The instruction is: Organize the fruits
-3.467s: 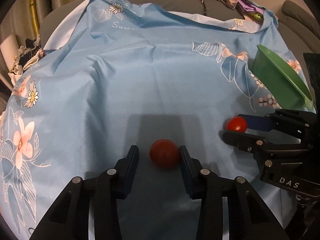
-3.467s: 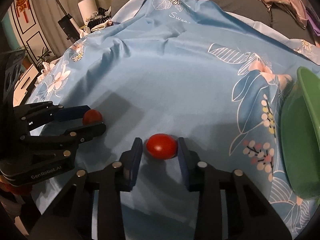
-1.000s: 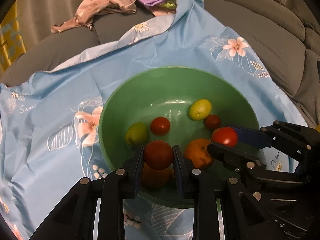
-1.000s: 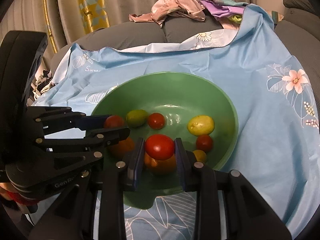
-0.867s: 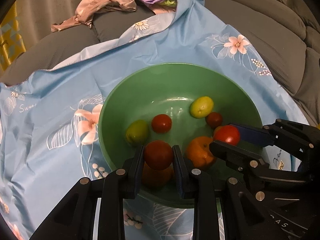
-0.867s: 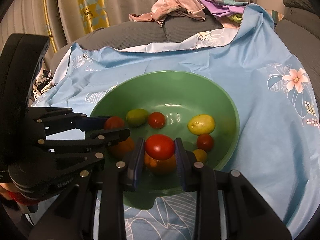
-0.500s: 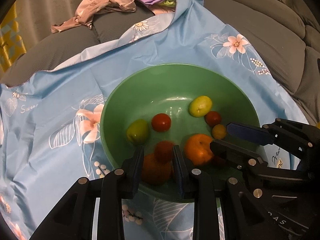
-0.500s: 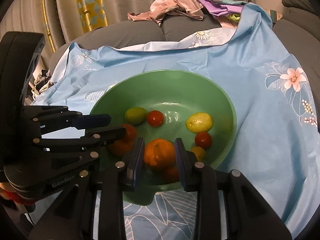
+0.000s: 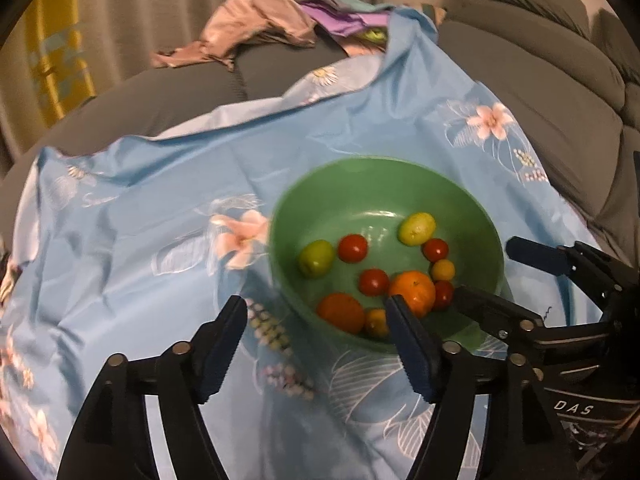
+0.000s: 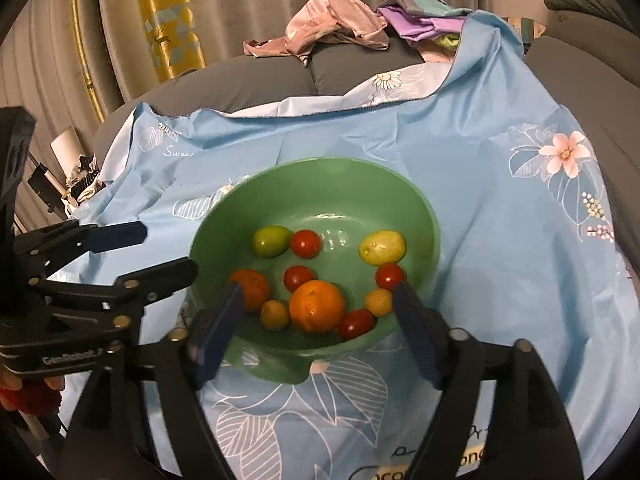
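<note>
A green bowl sits on the blue floral cloth and holds several fruits: red tomatoes, two oranges, green fruits and small yellow ones. My left gripper is open and empty, low at the bowl's near left rim; it also shows in the right wrist view. My right gripper is open and empty over the bowl's near rim; it shows in the left wrist view at the bowl's right side.
The blue floral cloth covers a grey sofa. A pile of pink and purple clothes lies on the sofa back. Curtains hang behind.
Both grippers let go of their red tomatoes, which now lie in the bowl. Both jaws have opened wide and both grippers have pulled back, the left one shifting left.
</note>
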### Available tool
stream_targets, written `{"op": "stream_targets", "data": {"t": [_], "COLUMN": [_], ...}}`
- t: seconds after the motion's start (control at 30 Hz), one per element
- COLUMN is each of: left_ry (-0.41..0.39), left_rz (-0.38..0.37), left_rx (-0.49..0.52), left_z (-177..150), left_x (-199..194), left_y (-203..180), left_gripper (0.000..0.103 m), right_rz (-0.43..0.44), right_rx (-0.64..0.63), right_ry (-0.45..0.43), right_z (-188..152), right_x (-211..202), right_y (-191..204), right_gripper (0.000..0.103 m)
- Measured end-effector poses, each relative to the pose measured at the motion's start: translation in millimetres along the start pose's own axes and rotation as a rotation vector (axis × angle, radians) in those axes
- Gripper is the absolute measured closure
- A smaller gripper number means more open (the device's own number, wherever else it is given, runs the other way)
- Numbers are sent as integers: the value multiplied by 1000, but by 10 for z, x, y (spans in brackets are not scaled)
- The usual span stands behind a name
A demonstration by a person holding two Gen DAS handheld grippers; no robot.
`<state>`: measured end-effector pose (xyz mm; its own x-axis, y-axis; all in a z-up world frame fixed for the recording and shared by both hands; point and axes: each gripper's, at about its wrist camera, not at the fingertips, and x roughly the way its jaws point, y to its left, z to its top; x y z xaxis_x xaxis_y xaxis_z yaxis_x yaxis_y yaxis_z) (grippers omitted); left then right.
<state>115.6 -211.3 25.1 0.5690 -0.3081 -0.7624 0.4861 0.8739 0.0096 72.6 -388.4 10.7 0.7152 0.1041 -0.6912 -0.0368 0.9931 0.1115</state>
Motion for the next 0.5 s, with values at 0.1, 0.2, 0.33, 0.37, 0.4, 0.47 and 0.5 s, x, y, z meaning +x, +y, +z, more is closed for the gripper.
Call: {"op": "stream_targets", "data": {"t": [0.1, 0.2, 0.33, 0.37, 0.4, 0.47, 0.5], "left_ry": [-5, 4, 7, 1, -8, -34, -48], "left_rz": [2, -1, -12, -12, -5, 27, 43], "left_rx": [-33, -32, -65, -68, -65, -45, -38], "left_z": [-32, -44, 15, 49, 86, 183, 222], "left_x": [-139, -220, -370, -422, -478, -611, -664], "left_y": [48, 68, 126, 132, 128, 85, 62], "left_gripper": [28, 25, 25, 25, 25, 25, 25], "right_rz": [-2, -9, -25, -37, -42, -31, -33], "right_rx": [-11, -20, -37, -47, -54, -64, -69], "right_ry": [2, 6, 4, 4, 3, -6, -11], "right_z": [30, 73, 166, 205, 237, 319, 350], "right_x": [-106, -243, -424, -490, -545, -689, -744], "right_y": [58, 107, 131, 140, 144, 147, 150], "right_gripper": [16, 15, 14, 13, 12, 11, 10]}}
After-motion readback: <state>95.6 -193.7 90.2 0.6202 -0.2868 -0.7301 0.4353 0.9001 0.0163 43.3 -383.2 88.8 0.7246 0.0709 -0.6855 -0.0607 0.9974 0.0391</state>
